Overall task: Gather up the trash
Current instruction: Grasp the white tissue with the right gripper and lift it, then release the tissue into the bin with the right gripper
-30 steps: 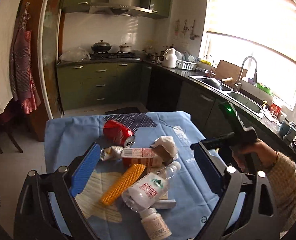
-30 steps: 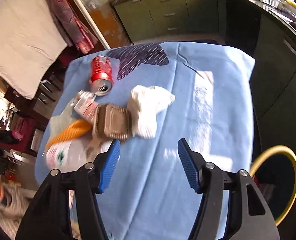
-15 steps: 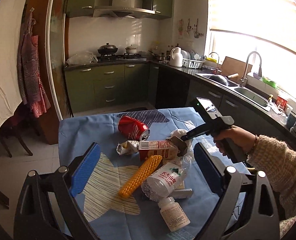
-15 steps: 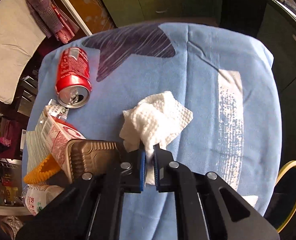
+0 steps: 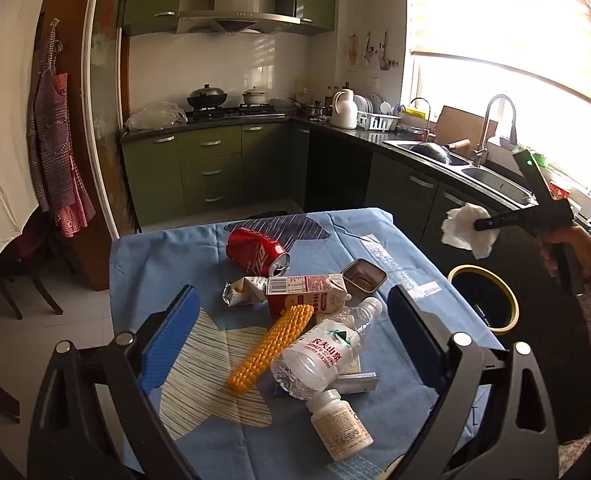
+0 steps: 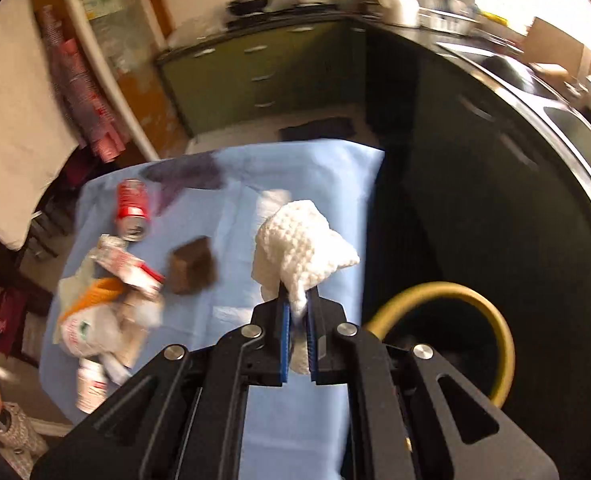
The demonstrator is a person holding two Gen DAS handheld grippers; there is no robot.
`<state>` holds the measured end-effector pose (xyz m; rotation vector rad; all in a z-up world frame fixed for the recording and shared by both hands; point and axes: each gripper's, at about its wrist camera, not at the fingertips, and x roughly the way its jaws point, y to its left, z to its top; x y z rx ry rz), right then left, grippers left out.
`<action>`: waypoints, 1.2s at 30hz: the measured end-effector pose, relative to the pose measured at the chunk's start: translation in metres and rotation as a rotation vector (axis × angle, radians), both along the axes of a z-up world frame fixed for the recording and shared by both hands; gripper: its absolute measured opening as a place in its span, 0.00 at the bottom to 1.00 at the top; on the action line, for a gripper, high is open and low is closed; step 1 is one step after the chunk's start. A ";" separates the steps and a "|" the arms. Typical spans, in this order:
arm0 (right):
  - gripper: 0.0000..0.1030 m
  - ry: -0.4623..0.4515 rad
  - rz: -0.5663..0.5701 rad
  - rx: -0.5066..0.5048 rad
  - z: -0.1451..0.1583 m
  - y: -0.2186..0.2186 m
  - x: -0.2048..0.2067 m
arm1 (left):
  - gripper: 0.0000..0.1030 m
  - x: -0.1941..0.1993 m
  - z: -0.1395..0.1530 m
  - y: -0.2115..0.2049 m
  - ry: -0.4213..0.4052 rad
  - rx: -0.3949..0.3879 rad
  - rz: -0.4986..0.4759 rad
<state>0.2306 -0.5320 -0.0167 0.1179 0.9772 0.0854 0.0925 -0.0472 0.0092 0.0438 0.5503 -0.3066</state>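
Beyond the right edge of the desk, my right tongs are clamped on a crumpled white paper towel, which hangs in the air off the blue cloth, above and just short of the yellow-rimmed black trash bin on the floor. From the left wrist view the same wad shows at the tip of my right tongs, higher than the bin's rim.

My left tongs hover wide open over the near edge of the desk, gripping nothing, their blue pads spread to either side of the heap.

Left on the blue cloth: a dented red soda can on its side toward the far edge; a red-and-white milk carton lying flat near the middle, with a crumpled foil snack wrapper touching its left end; a small rectangular metal tin just beside the carton's right end; a yellow plastic corn cob leaning against the carton; a crushed clear plastic water bottle beside the cob; and a white pill bottle on its side nearest the near edge.
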 end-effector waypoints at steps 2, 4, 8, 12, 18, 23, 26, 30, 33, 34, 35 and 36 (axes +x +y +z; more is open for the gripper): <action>0.07 0.040 -0.076 -0.032 -0.016 -0.033 -0.011 | 0.87 0.002 -0.001 -0.003 0.003 0.002 -0.005; 0.07 0.099 -0.156 -0.039 -0.041 -0.068 -0.018 | 0.87 0.003 -0.002 -0.006 0.007 0.007 -0.008; 0.12 0.183 -0.244 -0.029 -0.085 -0.110 -0.018 | 0.87 0.003 -0.003 -0.014 0.013 0.020 -0.018; 0.51 0.202 -0.286 -0.045 -0.100 -0.125 -0.014 | 0.89 0.001 -0.002 -0.017 0.011 0.045 -0.010; 0.51 0.147 -0.285 -0.069 -0.086 -0.125 -0.021 | 0.90 0.010 -0.013 -0.015 0.082 0.053 0.008; 0.51 0.123 -0.238 -0.079 -0.072 -0.110 -0.021 | 0.90 0.018 -0.022 -0.015 0.117 0.062 0.018; 0.51 0.116 -0.209 -0.076 -0.067 -0.101 -0.023 | 0.90 0.025 -0.027 -0.018 0.130 0.082 -0.020; 0.51 0.115 -0.174 -0.080 -0.063 -0.087 -0.022 | 0.90 0.037 -0.036 -0.037 0.138 0.155 -0.194; 0.51 0.113 -0.157 -0.081 -0.060 -0.079 -0.023 | 0.90 0.052 -0.054 -0.058 0.182 0.250 -0.335; 0.51 0.113 -0.153 -0.082 -0.060 -0.078 -0.023 | 0.90 0.056 -0.060 -0.063 0.196 0.273 -0.367; 0.52 0.114 -0.149 -0.081 -0.059 -0.077 -0.025 | 0.90 0.059 -0.064 -0.066 0.206 0.290 -0.379; 0.53 0.112 -0.148 -0.081 -0.058 -0.077 -0.026 | 0.90 0.066 -0.071 -0.072 0.226 0.316 -0.381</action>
